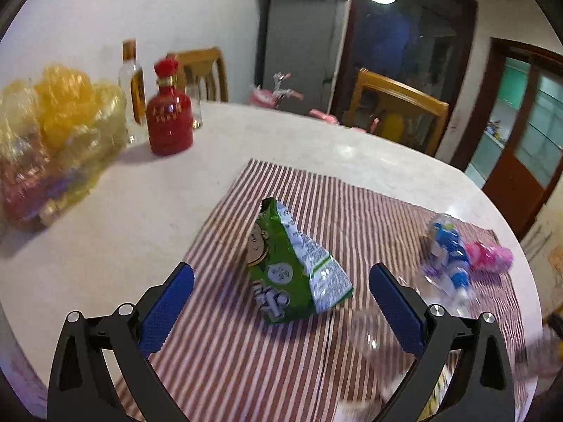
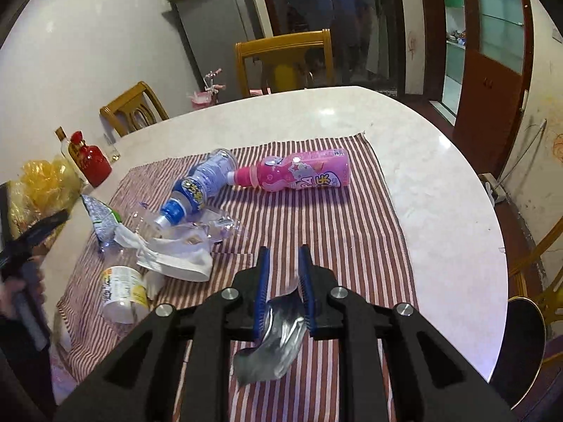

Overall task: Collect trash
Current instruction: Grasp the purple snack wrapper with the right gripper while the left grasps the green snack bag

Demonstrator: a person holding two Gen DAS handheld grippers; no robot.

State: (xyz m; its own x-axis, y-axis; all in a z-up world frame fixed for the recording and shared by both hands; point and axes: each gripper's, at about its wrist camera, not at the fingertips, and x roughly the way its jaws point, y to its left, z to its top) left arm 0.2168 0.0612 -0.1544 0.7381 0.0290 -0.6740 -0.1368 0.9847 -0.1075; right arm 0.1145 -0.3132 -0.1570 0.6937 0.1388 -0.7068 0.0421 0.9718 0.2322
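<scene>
A green snack bag point(image 1: 292, 267) stands crumpled on the striped cloth point(image 1: 246, 351). My left gripper point(image 1: 281, 270) is open, its blue pads on either side of the bag and apart from it. My right gripper point(image 2: 285, 251) is shut on a silver foil wrapper point(image 2: 274, 344), which hangs from between its pads above the cloth. A pink bottle point(image 2: 299, 176) and a clear blue-labelled bottle point(image 2: 200, 190) lie on the cloth. Beside them are crumpled white paper point(image 2: 176, 256) and a tipped yellow cup point(image 2: 123, 292).
At the white round table's point(image 1: 140, 193) far left stand a red bottle point(image 1: 169, 119), a tall clear bottle point(image 1: 132, 84) and a yellow mesh bag point(image 1: 52, 133). Wooden chairs point(image 2: 285, 59) ring the far edge. A hand point(image 2: 14, 295) grips the left tool's handle.
</scene>
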